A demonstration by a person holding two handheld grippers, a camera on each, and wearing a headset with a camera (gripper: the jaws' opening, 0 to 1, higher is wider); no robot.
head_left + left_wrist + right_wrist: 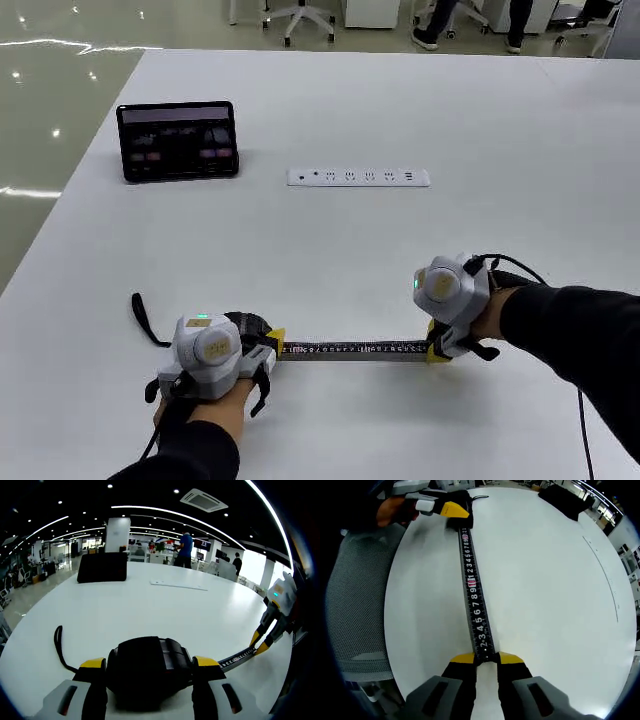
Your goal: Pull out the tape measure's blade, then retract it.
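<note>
Numerals 2–10 on blade [475,605]

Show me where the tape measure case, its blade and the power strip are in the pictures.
tape measure case [150,665], left gripper view, on the middle of its black body.
blade [474,595], right gripper view, on its printed numbers, mid-length.
power strip [358,177], head view, on its middle.

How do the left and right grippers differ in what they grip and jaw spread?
The left gripper clamps the tape measure's black case; the right gripper pinches the blade near its tip. The left gripper's jaws stand wide apart around the case; the right gripper's are nearly together on the thin blade. Shared: yellow-tipped, both low over the white table, both shut on the same tape.
</note>
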